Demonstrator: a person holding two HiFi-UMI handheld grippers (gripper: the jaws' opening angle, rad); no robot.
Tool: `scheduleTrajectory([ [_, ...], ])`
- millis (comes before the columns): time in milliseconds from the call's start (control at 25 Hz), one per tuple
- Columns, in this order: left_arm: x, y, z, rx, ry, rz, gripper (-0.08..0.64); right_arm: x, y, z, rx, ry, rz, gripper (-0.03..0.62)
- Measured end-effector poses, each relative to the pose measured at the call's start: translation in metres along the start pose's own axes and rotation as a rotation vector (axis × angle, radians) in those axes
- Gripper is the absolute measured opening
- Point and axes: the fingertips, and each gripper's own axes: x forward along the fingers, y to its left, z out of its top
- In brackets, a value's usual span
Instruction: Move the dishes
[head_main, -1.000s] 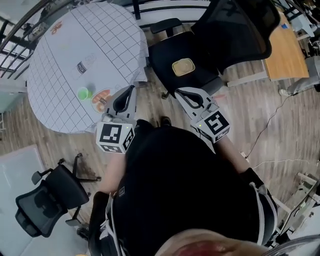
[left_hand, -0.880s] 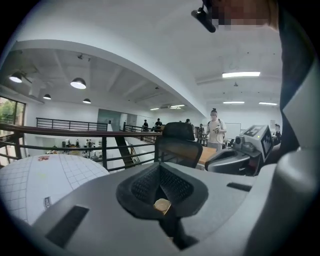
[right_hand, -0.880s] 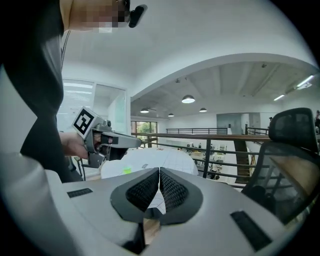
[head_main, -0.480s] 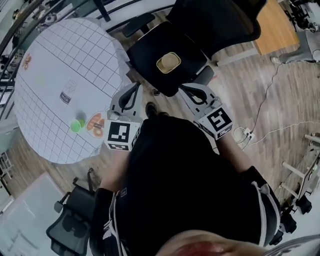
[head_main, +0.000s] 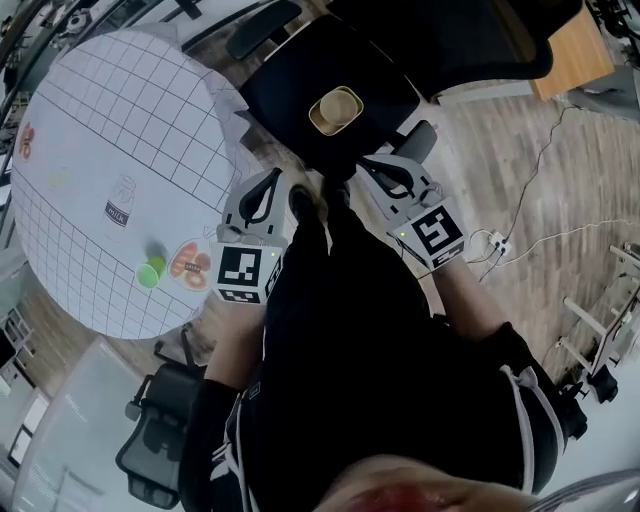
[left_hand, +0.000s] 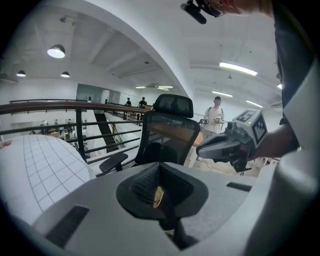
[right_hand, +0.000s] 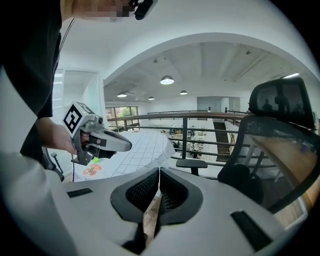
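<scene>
We are holding our left gripper (head_main: 266, 186) and right gripper (head_main: 378, 168) clenched, empty. The tan bowl (head_main: 335, 110) is sitting ahead on the office chair seat (head_main: 282, 88), seemingly nearer the right.

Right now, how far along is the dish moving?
Nothing is in hand: the left gripper and right gripper are shut and empty. A bowl sits on the chair; a cup and plate sit on the table. Probably all of it is left.
</scene>
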Motion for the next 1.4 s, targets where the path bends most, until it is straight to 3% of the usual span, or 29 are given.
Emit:
scheduleTrajectory([
  [440,0.085,0.025,-0.068,-0.006,0.088,0.014,0.005,0.075,-0.045,-0.062,-0.066,0.065,0.086,0.021],
  [640,0.124,0.042,-0.100,-0.024,0.057,0.014,0.005,0.119,-0.069,-0.107,-0.042,0.073,0.071,0.021],
  [760,0.139,0.044,-0.131,-0.059,0.066,0.029,0.005,0.139,-0.069,-0.146,-0.079,0.147,0.092,0.021],
  [920,0.159,0.047,-0.179,-0.042,0.120,0.025,0.005,0.165,-0.073,-0.192,-0.188,0.252,0.114,0.023],
  [1080,0.182,0.056,-0.223,-0.061,0.153,0.024,0.005,0.194,-0.077,-0.225,-0.177,0.302,0.148,0.023],
  [1240,0.200,0.066,-0.240,-0.072,0.138,0.056,0.005,0.217,-0.082,-0.255,-0.147,0.356,0.146,0.025],
  [1400,0.211,0.080,-0.246,-0.024,0.145,0.072,0.005,0.231,-0.091,-0.286,-0.203,0.448,0.122,0.025],
])
